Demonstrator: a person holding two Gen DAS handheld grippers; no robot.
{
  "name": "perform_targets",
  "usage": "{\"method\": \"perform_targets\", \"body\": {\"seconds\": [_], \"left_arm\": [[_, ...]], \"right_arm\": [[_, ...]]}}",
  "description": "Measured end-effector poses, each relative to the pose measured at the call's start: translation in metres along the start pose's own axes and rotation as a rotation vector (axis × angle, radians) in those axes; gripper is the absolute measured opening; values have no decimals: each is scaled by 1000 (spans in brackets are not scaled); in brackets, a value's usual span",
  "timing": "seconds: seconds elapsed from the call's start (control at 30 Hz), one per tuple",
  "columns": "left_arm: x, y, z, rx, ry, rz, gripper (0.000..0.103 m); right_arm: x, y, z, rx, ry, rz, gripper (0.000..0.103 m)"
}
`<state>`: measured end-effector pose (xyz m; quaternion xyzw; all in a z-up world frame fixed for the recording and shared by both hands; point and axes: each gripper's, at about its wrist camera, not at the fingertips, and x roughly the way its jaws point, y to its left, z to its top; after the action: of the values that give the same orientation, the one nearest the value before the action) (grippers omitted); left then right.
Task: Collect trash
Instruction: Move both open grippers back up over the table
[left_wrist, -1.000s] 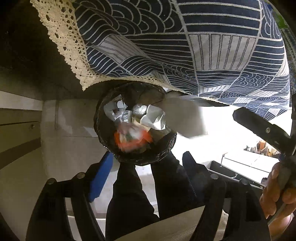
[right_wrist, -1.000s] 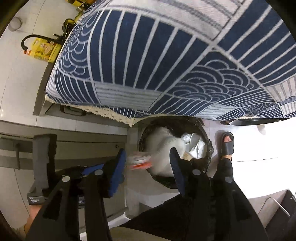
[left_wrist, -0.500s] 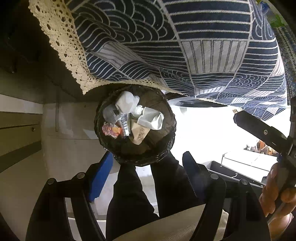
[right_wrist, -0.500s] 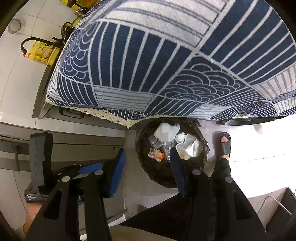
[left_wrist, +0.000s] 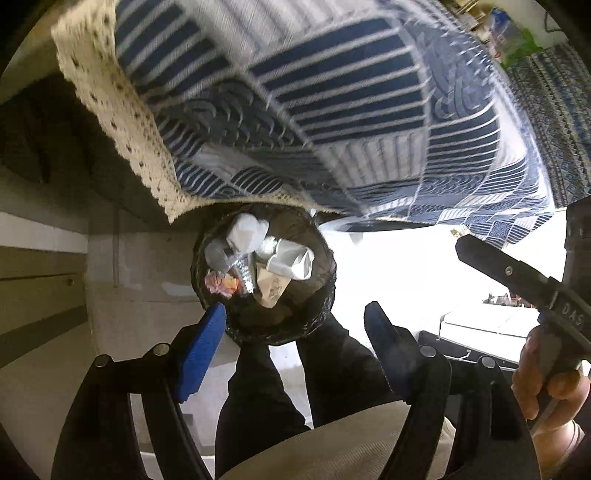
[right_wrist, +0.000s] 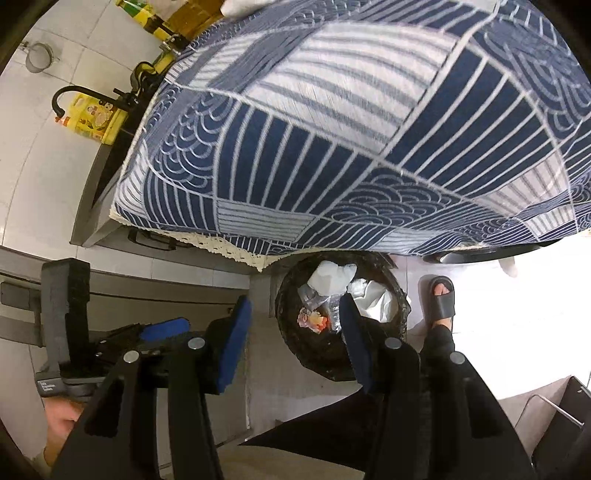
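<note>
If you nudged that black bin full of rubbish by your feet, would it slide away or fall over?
The bin would probably slide or tip easily: it looks small, and what shows inside is only crumpled paper and wrappers, so it is likely light. Its thin black liner would probably crinkle and give rather than resist. Both pairs of jaws are open and empty above it.

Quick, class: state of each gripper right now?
Left gripper: open, holding nothing.
Right gripper: open, holding nothing.
</note>
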<state>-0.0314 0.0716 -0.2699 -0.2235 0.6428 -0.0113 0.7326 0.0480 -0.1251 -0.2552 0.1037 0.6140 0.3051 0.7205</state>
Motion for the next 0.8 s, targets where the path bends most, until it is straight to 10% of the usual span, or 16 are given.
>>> {"method": "perform_targets", "body": {"seconds": [0.8], "left_arm": [[-131, -48, 41, 159, -295, -7, 75]], "right_arm": [[-113, 32, 58, -49, -334, -12, 65]]}}
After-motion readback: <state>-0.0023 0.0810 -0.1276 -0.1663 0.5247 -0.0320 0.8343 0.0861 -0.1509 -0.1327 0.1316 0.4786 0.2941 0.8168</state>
